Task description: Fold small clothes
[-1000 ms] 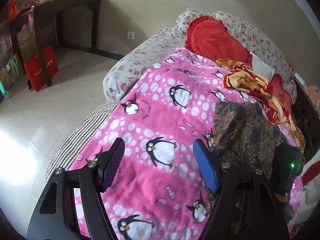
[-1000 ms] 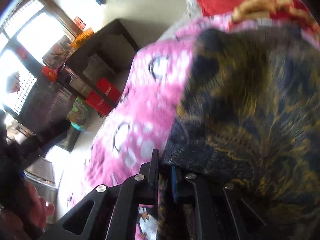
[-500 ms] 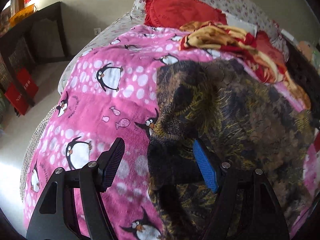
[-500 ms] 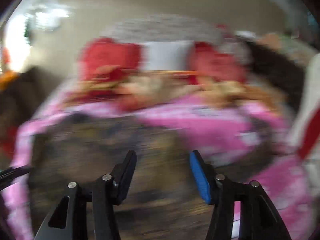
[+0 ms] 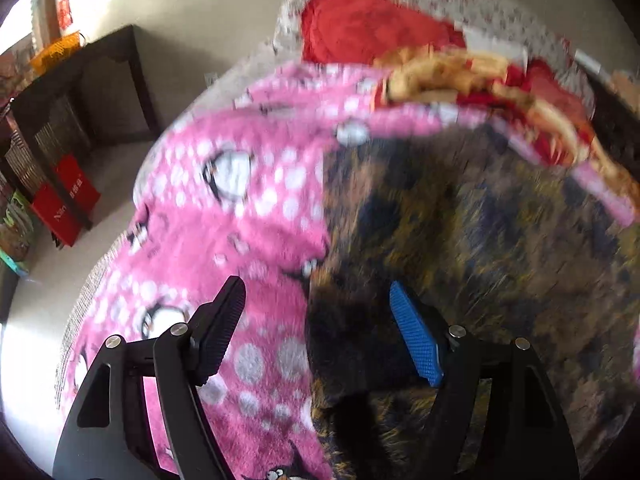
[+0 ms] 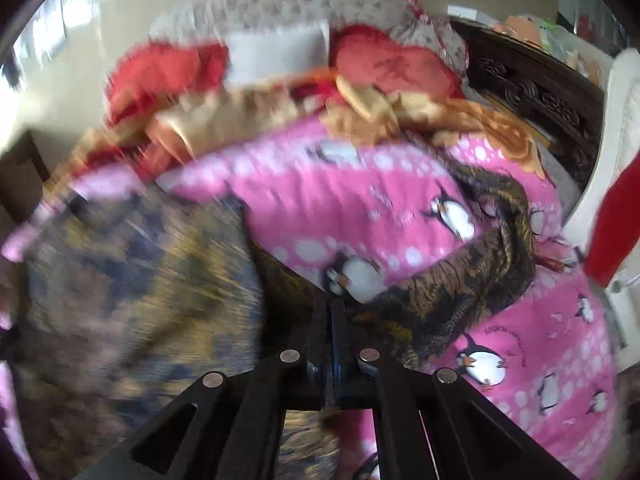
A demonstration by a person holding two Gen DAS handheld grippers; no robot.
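Observation:
A dark garment with a gold pattern [image 5: 480, 240] lies spread on a pink penguin blanket [image 5: 240, 208]. My left gripper [image 5: 316, 284] hovers over the garment's left edge. Its jaws are opening; the cloth's edge lies beneath and between the fingers, and the pads do not press on it. In the right wrist view the garment [image 6: 132, 280] is blurred at the left, and a twisted strip of it [image 6: 460, 280] runs to the right. My right gripper [image 6: 330, 308] has its jaws closing tight together, with a fold of this garment pinched at the tips.
A pile of yellow and red clothes [image 5: 460, 76] and red cushions [image 5: 360, 24] lie at the back of the bed. A dark table [image 5: 100, 80] and red bags [image 5: 64, 196] stand on the floor at the left. A dark carved headboard [image 6: 532, 84] borders the right.
The left gripper swung from bare blanket over to the garment's edge, then held there. The right gripper let go, opened wide, swung across the bed and shut again on the garment.

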